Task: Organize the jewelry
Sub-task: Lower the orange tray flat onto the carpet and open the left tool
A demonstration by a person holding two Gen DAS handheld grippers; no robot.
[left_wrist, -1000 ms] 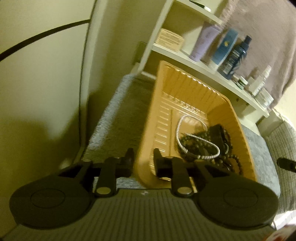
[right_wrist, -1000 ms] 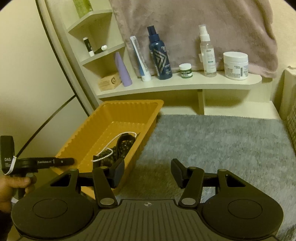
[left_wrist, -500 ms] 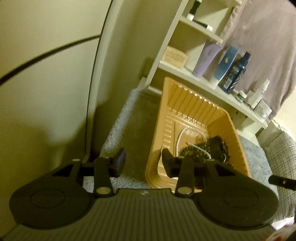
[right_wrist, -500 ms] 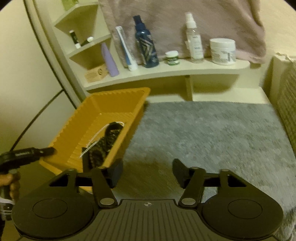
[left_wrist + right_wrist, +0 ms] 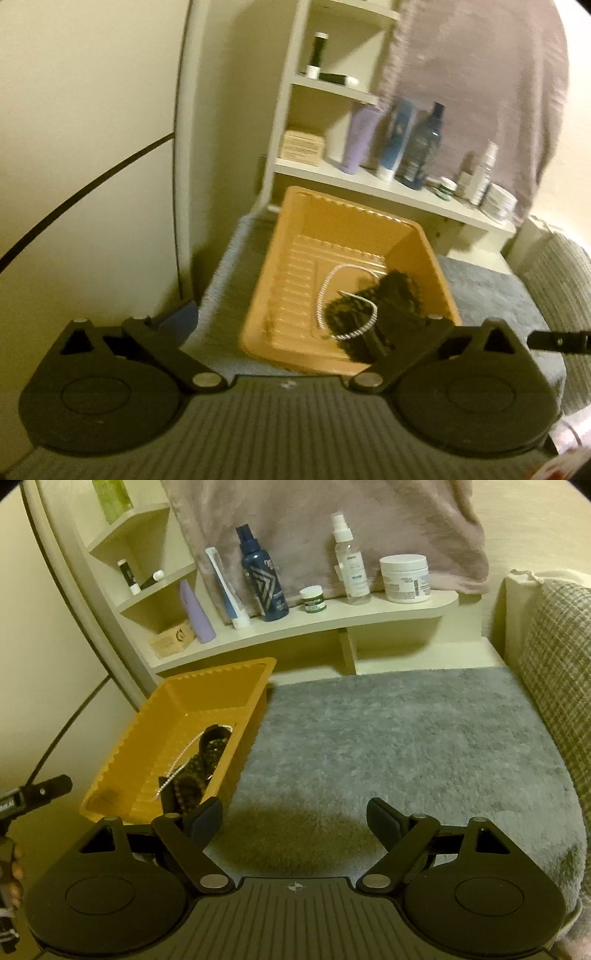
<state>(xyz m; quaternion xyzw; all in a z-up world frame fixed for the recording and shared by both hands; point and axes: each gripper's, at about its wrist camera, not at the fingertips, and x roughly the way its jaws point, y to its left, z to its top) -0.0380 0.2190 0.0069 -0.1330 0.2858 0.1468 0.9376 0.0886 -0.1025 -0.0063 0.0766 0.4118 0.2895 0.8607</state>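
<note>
Orange ribbed tray (image 5: 295, 236) holds dark beads (image 5: 384, 310) under a silver chain (image 5: 325, 291).

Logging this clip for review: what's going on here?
A person with a hand-held gripper in each hand is sorting jewelry. A silver chain and dark beads lie in the orange tray on the grey rug. The left gripper and right gripper are both opening, nothing between their jaws.
</note>
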